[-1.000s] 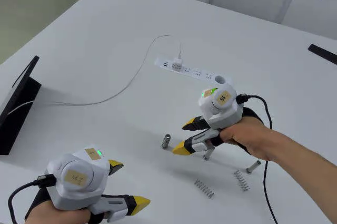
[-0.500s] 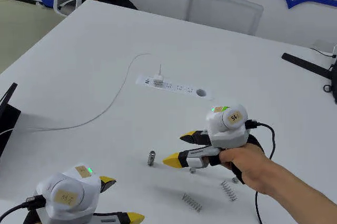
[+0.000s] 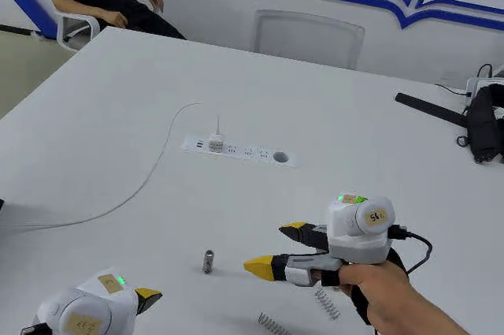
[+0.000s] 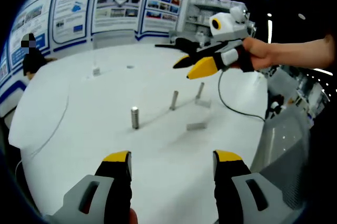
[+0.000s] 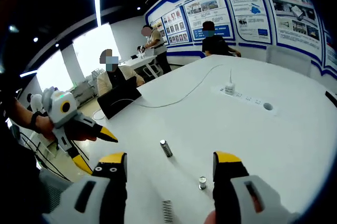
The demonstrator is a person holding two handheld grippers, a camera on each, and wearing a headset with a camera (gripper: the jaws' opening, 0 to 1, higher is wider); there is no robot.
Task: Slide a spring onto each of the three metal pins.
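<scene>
The left gripper (image 4: 171, 156) has its yellow-tipped jaws apart with nothing between them, low over the white worktop (image 4: 79, 129). Just ahead a short pin (image 4: 135, 117) stands upright. Two more pins (image 4: 173, 100) stand beyond it to the right, and a spring (image 4: 196, 126) lies near them. Above them a hand (image 4: 263, 52) holds the right gripper (image 4: 190, 66), jaws parted.

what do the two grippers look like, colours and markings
The right gripper and left gripper each have a rounded white body, a green light, a tan sticker and black jaws with yellow tips. A black cable leaves the right gripper.
</scene>
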